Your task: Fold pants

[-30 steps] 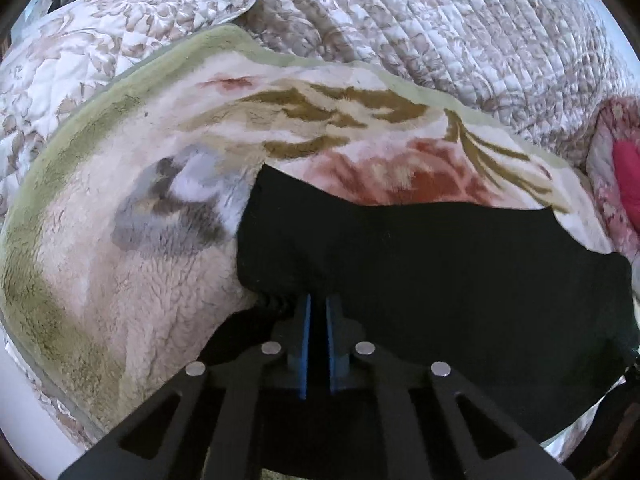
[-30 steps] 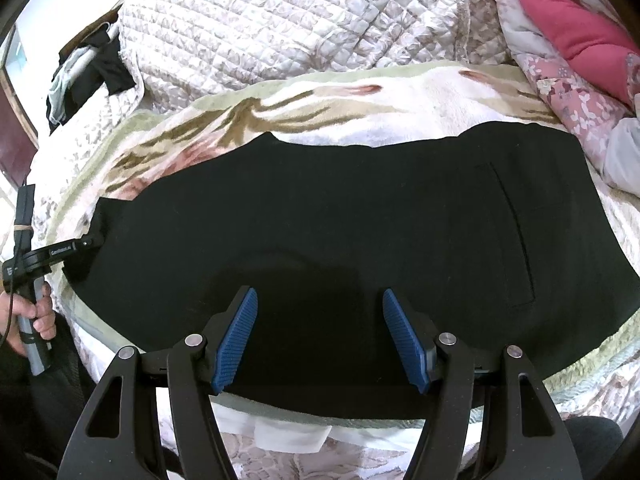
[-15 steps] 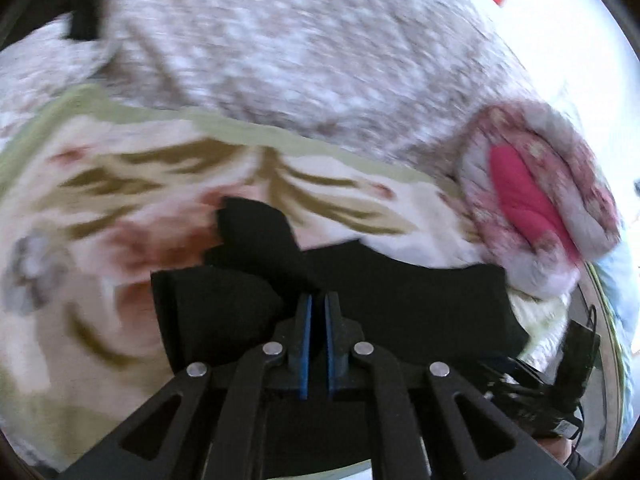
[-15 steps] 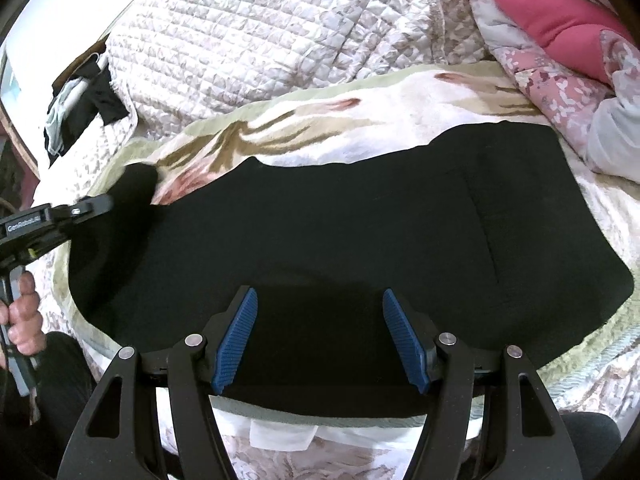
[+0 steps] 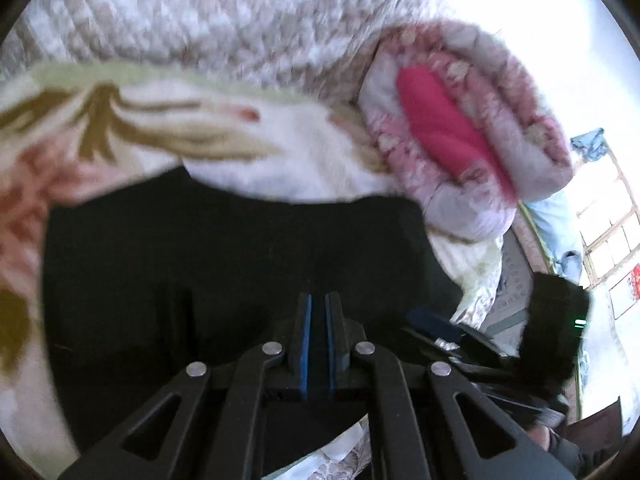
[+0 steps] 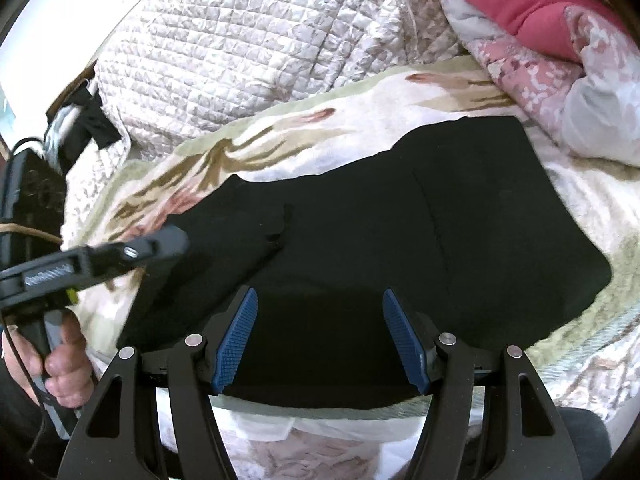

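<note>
Black pants (image 6: pixel 460 240) lie flat across a floral fleece blanket (image 6: pixel 360 128) on a bed. My left gripper (image 6: pixel 176 240) is shut on the leg end of the pants. It holds that end lifted and doubled over the rest, with the fold edge near the middle. In the left wrist view the blue pads (image 5: pixel 306 320) are pressed together above the dark pants (image 5: pixel 200 260); the view is blurred. My right gripper (image 6: pixel 320 304) stands open just above the near edge of the pants, with nothing between its fingers.
A quilted cream bedspread (image 6: pixel 240 40) is bunched behind the blanket. A rolled pink floral duvet (image 6: pixel 540 20) lies at the back right, close to the waist end. A person's hand (image 6: pixel 60 368) grips the left tool's handle. Dark clothes (image 6: pixel 84 124) sit at the far left.
My left gripper has carried the leg end to the right, over the spread pants, and the folded flap has grown. Its view swung towards the pink duvet. The right gripper barely moved.
</note>
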The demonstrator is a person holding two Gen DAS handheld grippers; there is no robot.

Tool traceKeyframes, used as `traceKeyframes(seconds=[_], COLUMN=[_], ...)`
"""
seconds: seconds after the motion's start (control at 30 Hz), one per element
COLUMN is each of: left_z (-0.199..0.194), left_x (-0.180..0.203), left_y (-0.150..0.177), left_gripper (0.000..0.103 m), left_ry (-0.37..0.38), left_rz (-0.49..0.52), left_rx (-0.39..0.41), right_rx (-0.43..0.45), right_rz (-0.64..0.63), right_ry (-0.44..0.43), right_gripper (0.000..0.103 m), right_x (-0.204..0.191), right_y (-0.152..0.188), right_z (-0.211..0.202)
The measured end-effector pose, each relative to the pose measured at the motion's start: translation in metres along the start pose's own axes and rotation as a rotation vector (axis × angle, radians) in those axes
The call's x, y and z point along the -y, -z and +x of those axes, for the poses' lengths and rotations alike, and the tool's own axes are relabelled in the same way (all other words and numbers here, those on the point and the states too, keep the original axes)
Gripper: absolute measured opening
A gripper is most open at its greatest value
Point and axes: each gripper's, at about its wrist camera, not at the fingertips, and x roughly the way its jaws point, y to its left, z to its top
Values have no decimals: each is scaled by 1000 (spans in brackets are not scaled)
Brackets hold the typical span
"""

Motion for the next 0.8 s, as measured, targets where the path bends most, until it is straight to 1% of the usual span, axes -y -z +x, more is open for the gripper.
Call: traceKeyframes(seconds=[0.03,0.13,0.2,0.27,0.33,0.4,0.5,0.6,0.67,0.73,0.8], left_z=[-10,-36,-49,-56,-62,-60,-45,-17,-3,7,13], left_x=[-2,-20,-37,-54,-71,-77,-68,-54,-45,-31,-15], left_y=[-1,2,8,15,25,32,34,28,25,25,28], left_gripper=[10,17,17,17,17,17,17,17,17,17,17], left_ry=[-23,-130,-201,-242,-264,-270,-235,-189,-123,-27,66], left_rz=[7,-3,-22,-58,-103,-128,-88,-51,-39,-30,1], left_rx=[28,91,109,103,88,73,37,-6,-37,-63,-85], right_rx=[-7,-37,-59,-82,-95,-95,-90,-75,-58,-44,-40], right_rz=[4,14,36,55,65,72,96,115,129,151,174], right_ry=[-27,-106,-150,-181,-184,-184,-169,-151,-134,-126,-124], right_gripper=[66,66,66,66,66,66,66,66,66,66,66], right_x=[-2,-10,-13,-15,-16,-16,-11,-4,2,9,15], right_y=[-1,-3,-6,-8,-9,-7,-5,-5,-5,-2,0], right_z=[2,14,22,32,36,37,33,24,13,3,-2])
